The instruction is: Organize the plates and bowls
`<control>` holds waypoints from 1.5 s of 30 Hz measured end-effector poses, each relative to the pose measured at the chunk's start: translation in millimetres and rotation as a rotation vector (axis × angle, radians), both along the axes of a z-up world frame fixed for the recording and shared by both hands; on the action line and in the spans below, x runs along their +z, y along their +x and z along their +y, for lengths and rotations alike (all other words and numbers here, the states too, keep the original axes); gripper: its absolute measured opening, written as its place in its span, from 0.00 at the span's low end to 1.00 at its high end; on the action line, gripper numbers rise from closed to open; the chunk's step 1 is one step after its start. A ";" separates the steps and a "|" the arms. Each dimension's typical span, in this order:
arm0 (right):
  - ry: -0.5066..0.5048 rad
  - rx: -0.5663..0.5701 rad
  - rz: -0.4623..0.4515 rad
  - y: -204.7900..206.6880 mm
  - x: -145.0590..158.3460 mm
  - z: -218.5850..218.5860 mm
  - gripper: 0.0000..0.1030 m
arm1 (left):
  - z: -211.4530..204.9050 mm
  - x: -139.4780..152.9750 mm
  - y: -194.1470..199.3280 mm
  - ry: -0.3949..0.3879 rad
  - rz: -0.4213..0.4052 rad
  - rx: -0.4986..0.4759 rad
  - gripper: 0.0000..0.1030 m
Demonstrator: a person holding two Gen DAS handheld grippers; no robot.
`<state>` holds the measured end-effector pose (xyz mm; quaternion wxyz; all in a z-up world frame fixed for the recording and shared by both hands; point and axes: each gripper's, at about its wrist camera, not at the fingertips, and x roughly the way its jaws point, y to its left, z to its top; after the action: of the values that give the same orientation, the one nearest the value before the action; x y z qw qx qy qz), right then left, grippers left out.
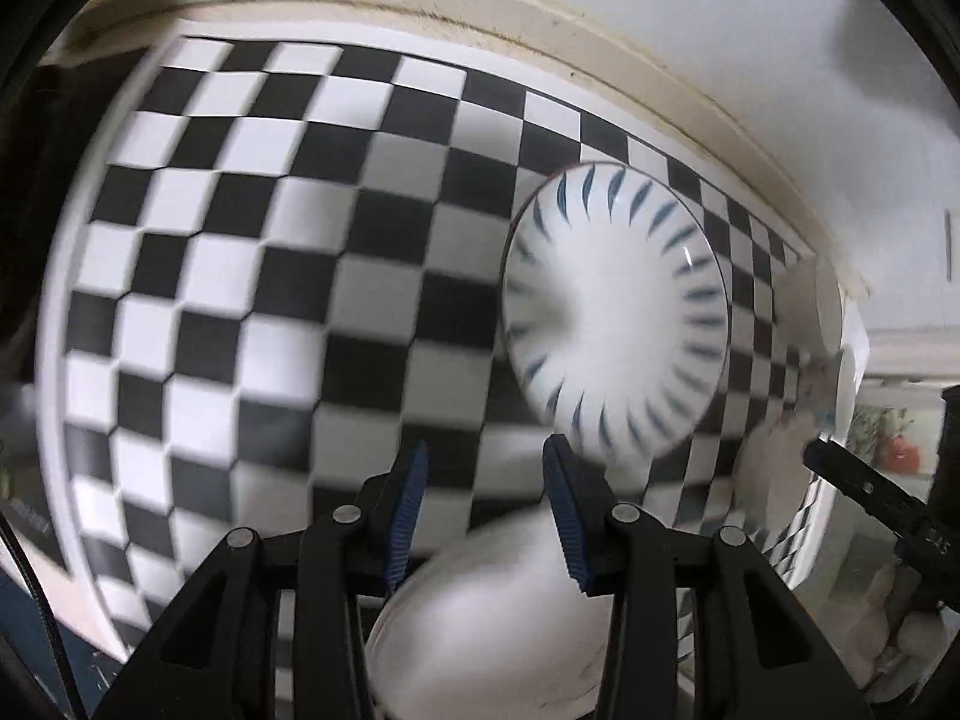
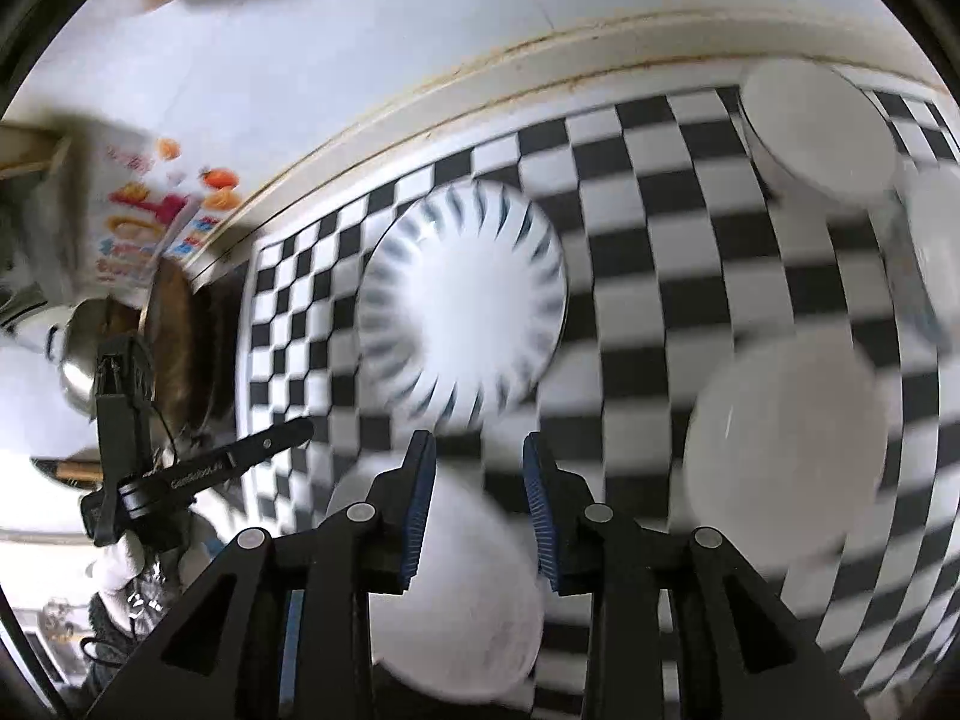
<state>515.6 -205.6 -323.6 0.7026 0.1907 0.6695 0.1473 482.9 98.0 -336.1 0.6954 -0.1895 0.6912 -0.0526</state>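
Note:
A white plate with blue radial strokes point(image 1: 618, 312) lies on the black-and-white checked cloth point(image 1: 240, 240). My left gripper point(image 1: 486, 450) hovers just in front of it, open, with only cloth between the tips. A blurred plain white bowl point(image 1: 492, 618) lies under its fingers, not gripped. In the right wrist view the striped plate point(image 2: 462, 300) sits beyond my right gripper point(image 2: 478, 441). Its jaws stand apart over another blurred white bowl point(image 2: 456, 588), and the pads do not press on it. Both views are smeared by motion.
Plain white dishes lie to the right: a large one point(image 2: 780, 450), one by the wall point(image 2: 816, 132) and one at the edge point(image 2: 936, 240). A brown pan point(image 2: 174, 336), a steel pot point(image 2: 84, 360) and a printed package point(image 2: 144, 204) stand left. A cream ledge point(image 1: 540, 18) borders the far side.

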 end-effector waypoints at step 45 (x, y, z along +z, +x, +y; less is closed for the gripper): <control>-0.045 0.080 0.053 66.7 -60.4 12.8 0.12 | -35.2 9.6 40.9 0.076 -0.093 -0.051 0.17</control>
<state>582.3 -192.7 -384.0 0.6822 0.1516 0.6983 0.1550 523.8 62.9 -326.5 0.7318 -0.1423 0.6644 -0.0527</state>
